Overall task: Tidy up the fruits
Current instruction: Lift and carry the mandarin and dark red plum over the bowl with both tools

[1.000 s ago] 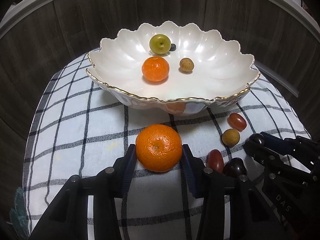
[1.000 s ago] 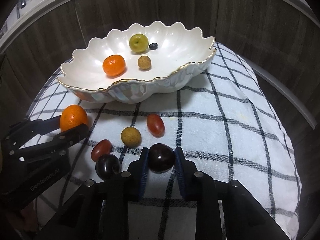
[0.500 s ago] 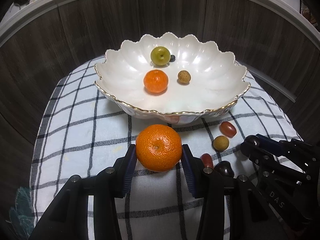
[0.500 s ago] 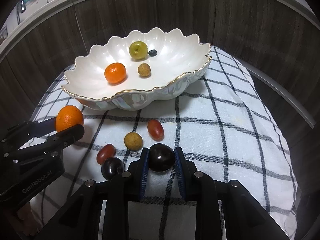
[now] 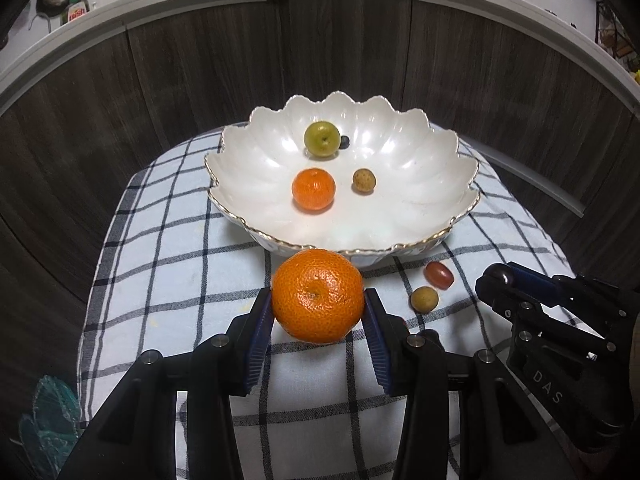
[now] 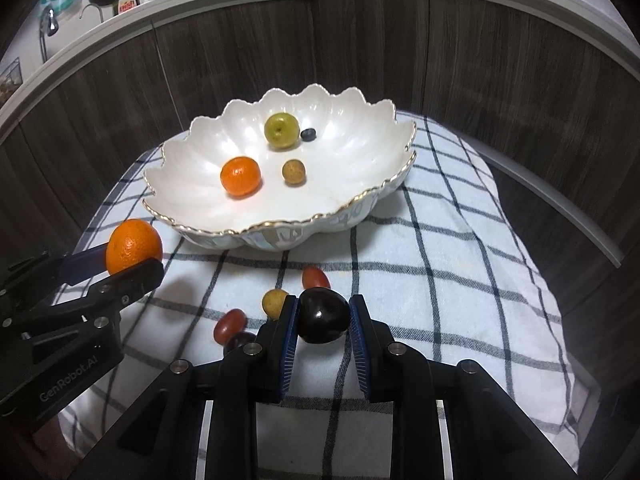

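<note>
Left wrist: left gripper (image 5: 318, 312) clamps mandarin (image 5: 317, 295), right gripper (image 6: 323, 318) plum (image 6: 323, 315), above checked cloth (image 5: 168, 280).

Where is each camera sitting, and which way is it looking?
Left wrist: rides behind the left gripper, looking down over its clamped orange to the white bowl; the right gripper pokes in at right.
Right wrist: rides behind the right gripper, looking down over its dark plum to the bowl; the left gripper shows at left.
Both share the bowl, checked cloth and loose fruits.
</note>
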A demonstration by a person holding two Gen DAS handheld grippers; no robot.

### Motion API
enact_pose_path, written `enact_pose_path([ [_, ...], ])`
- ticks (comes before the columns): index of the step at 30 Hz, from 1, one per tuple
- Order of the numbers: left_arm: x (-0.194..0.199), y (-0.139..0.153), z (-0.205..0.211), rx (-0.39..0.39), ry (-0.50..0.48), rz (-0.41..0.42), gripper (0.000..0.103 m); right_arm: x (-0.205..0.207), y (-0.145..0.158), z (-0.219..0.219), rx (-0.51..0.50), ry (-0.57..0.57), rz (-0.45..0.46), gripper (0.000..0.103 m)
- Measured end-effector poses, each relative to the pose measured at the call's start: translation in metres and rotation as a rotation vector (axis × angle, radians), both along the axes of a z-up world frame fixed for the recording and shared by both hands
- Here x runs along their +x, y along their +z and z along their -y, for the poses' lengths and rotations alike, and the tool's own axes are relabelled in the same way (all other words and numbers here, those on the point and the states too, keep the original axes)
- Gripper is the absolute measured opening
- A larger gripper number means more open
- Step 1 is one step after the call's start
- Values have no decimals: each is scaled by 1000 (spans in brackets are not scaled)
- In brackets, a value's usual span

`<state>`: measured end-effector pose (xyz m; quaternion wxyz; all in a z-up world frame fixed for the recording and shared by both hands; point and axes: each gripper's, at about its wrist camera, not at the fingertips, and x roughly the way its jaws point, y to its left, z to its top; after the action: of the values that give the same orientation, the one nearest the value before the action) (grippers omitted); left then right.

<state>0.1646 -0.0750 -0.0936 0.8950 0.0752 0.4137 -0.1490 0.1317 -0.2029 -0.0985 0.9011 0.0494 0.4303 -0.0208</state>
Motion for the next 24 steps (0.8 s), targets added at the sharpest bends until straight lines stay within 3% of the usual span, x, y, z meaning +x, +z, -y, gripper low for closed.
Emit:
enact_pose_path([
  [13,4,30,5,-11,-6,48,44,6,27,8,-14,-9,49,27],
  [24,19,37,13,-32,-11,44,44,21,48,20,-49,-5,94,27],
])
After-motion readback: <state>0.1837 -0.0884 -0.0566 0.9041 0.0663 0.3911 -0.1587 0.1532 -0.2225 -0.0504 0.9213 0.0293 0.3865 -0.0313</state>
